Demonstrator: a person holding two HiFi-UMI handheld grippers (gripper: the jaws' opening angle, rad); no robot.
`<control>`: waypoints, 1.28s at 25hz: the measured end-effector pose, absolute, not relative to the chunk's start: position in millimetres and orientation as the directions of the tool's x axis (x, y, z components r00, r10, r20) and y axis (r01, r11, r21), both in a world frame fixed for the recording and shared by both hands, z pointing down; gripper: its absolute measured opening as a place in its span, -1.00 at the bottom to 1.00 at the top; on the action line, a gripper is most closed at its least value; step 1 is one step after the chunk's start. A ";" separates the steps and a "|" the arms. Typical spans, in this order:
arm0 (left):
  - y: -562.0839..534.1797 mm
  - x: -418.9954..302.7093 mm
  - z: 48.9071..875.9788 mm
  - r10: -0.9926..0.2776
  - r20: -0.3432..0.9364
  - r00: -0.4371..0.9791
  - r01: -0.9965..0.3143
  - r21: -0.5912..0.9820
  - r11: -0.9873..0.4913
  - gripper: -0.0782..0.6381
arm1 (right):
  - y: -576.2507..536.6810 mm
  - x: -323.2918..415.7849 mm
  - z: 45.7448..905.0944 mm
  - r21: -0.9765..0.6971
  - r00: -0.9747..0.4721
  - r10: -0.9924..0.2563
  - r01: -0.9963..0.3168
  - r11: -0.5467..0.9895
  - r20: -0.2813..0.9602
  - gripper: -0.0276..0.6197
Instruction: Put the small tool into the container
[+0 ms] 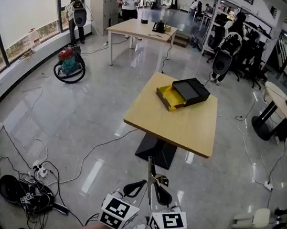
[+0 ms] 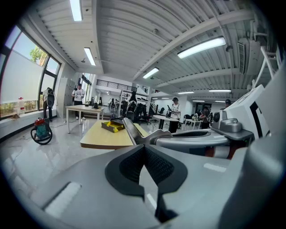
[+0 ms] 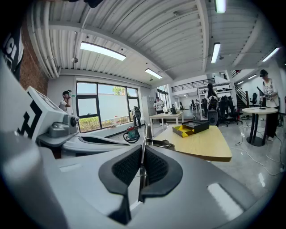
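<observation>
the right gripper [image 3: 142, 155] has its jaws clenched on the small tool [image 3: 145, 135], a slim silvery metal piece. its lower end is pinched between the ribbed black pads and the rest sticks out forward beyond the jaw tips. a broader metal part of it shows just to the right of the blade-like edge. the left gripper [image 2: 144, 151] has its jaws pressed together at the tips with nothing between them. in the left gripper view the small tool shows ahead and a little to the right, clear of the left pads.

in the head view the two grippers sit side by side at the bottom edge, marker cubes toward the camera, and the small tool points up from the right one toward the tabletop [image 1: 184, 128]. the grippers and the tool are over the shiny grey floor [image 1: 89, 125], well short of the tabletop's near edge.

the container [image 1: 185, 93] rests at the far end of the light wooden tabletop, well apart from the tool. it is a black box with a yellow tray drawn out to its left.

farther out, cables [image 1: 31, 156] trail over the floor, and a vacuum cleaner [image 1: 69, 64] stands by the windows.
</observation>
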State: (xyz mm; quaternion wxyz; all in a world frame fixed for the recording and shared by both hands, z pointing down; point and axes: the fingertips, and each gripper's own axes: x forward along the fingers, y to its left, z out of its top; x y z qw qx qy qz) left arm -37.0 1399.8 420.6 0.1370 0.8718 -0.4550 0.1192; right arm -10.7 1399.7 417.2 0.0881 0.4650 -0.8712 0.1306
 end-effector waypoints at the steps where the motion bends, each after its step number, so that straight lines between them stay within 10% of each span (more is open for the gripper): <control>1: 1397.2 -33.5 423.0 -0.761 0.332 0.557 -0.826 0.129 -0.549 -0.75 | 1397.4 -7.2 420.1 -0.145 -0.553 -0.787 -0.833 0.534 0.275 -0.87; 32: 1297.2 291.2 422.6 -0.775 0.328 0.540 -0.836 0.099 -0.540 -0.75 | 1297.7 313.7 424.8 -0.181 -0.580 -0.783 -0.814 0.552 0.223 -0.87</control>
